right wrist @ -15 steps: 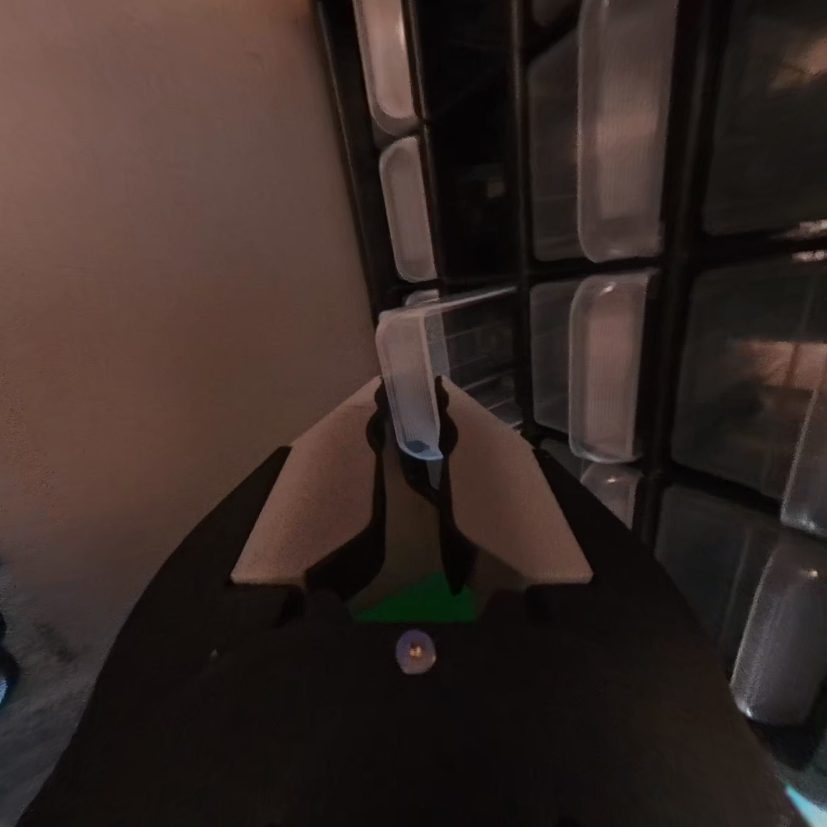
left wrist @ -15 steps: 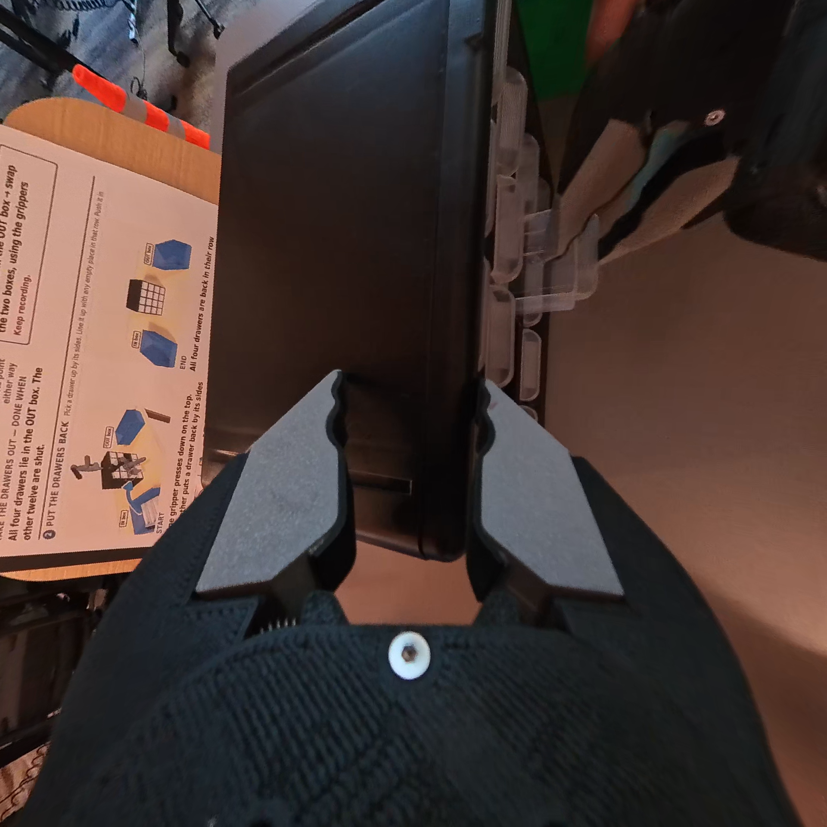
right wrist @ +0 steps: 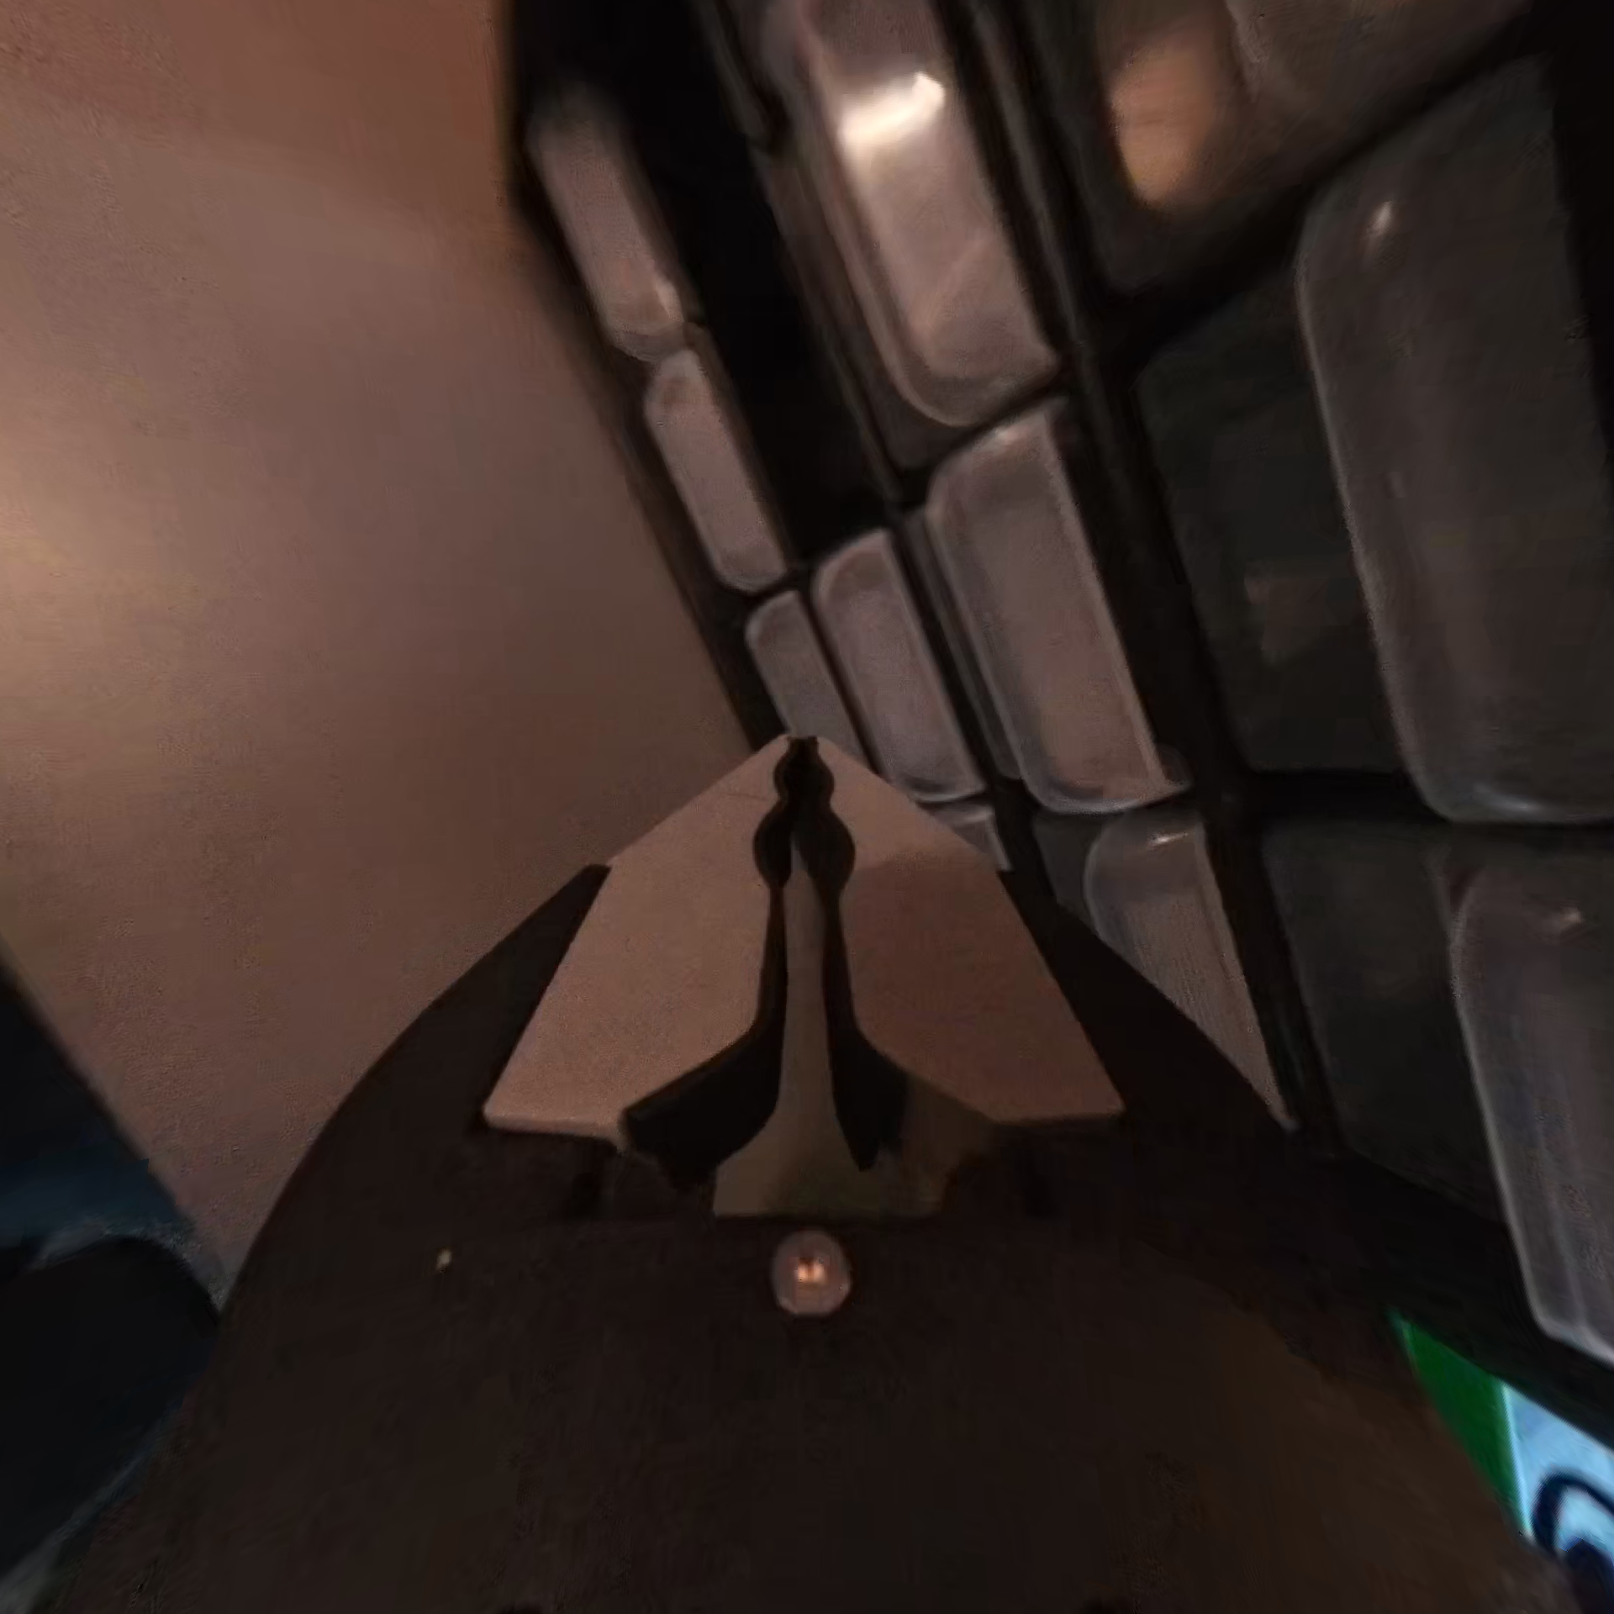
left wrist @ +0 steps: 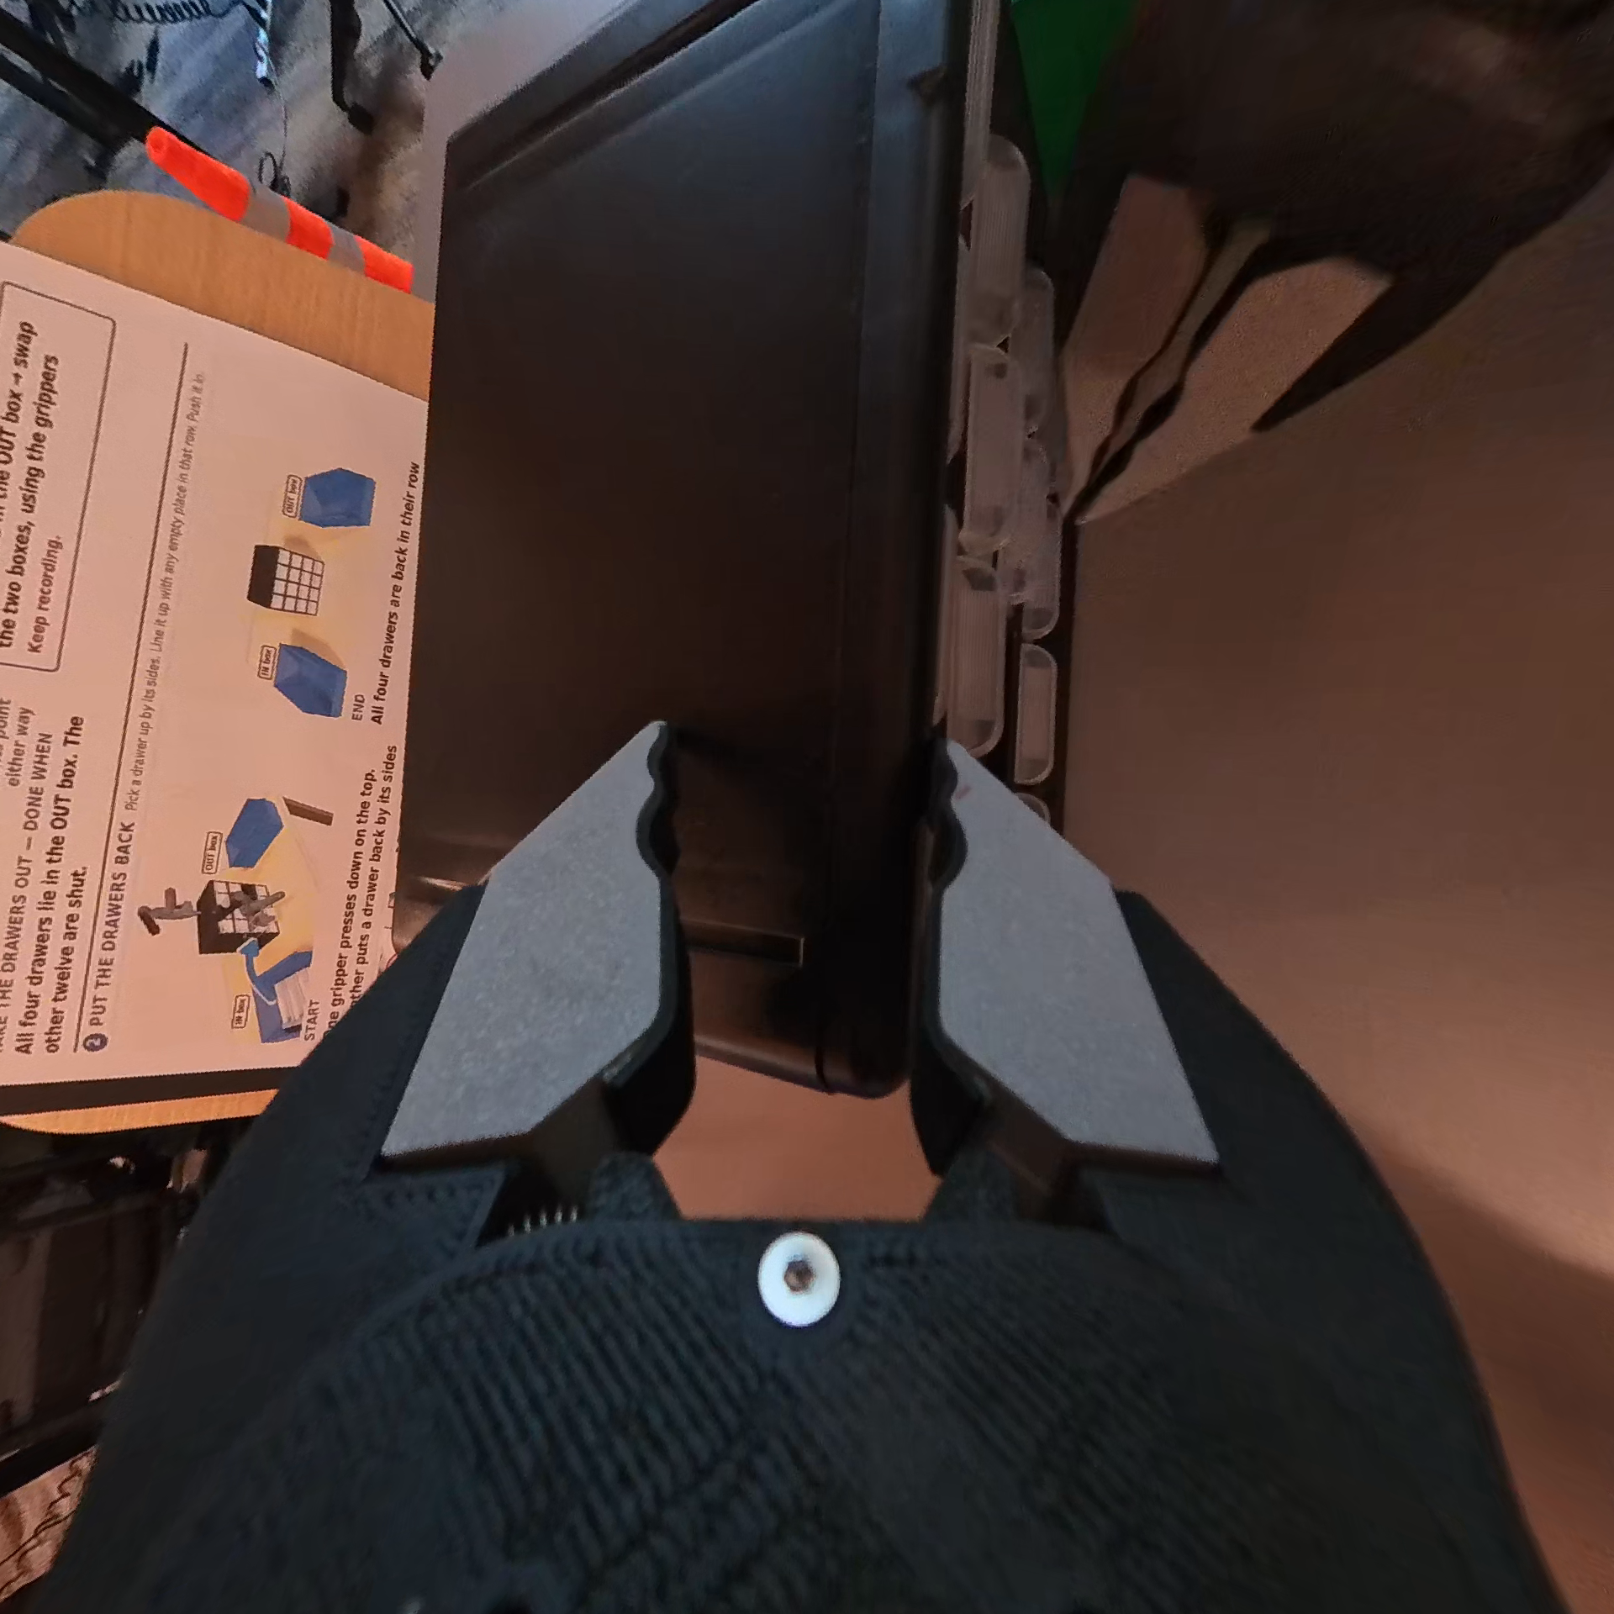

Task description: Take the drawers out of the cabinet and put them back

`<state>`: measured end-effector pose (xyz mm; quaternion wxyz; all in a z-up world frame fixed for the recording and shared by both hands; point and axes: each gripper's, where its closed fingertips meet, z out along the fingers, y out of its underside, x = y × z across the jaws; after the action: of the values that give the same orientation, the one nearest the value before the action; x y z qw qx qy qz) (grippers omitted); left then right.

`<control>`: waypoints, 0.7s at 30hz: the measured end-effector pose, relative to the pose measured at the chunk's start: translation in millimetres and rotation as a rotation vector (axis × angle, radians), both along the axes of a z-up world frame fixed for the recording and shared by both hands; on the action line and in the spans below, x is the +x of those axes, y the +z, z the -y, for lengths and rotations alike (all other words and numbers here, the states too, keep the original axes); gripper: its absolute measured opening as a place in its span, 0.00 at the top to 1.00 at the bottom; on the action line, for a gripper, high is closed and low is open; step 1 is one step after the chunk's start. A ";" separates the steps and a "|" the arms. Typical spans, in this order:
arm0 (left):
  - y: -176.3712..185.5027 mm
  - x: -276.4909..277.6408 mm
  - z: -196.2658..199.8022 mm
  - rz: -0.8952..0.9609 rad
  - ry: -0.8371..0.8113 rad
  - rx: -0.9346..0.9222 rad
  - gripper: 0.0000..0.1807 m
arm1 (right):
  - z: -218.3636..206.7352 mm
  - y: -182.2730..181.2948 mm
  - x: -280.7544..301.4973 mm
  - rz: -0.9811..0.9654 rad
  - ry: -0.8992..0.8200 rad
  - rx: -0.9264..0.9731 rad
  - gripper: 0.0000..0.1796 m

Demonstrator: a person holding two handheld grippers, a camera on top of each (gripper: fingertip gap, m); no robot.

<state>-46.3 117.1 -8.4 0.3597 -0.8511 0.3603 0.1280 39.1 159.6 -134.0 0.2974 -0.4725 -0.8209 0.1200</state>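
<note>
The black cabinet [left wrist: 681,524] fills the middle of the left wrist view, seen along its top panel. My left gripper [left wrist: 799,769] is open, with its fingers spread over the near end of that panel by the front edge. Clear drawer handles [left wrist: 991,410] line the cabinet's front on the right. My right gripper [left wrist: 1127,454] shows beyond them, in front of the drawers. In the blurred right wrist view my right gripper [right wrist: 802,751] is shut with nothing between its fingers, just left of the lower drawers [right wrist: 1048,611] of the cabinet [right wrist: 1109,437]. The drawers look level with one another.
A printed instruction sheet [left wrist: 175,611] lies on a brown board [left wrist: 218,262] left of the cabinet. An orange and grey striped bar [left wrist: 279,210] lies behind it. The beige table [left wrist: 1310,961] stretches in front of the drawers. A green and blue object [right wrist: 1502,1432] sits at the lower right.
My right gripper has let go of the clear drawer handle, closed fully and swung down and away. The drawer that stuck out now sits level with the others. My left gripper has not moved.
</note>
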 end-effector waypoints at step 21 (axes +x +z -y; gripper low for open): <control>-3.3 -215.0 193.6 0.088 0.586 -0.106 0.68 | 89.5 -60.1 -0.1 -0.280 0.217 -0.176 0.99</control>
<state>-261.3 -76.5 -11.7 0.2777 -0.9412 0.0896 0.1705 39.0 70.0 -194.1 0.3514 -0.3842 -0.8040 0.2873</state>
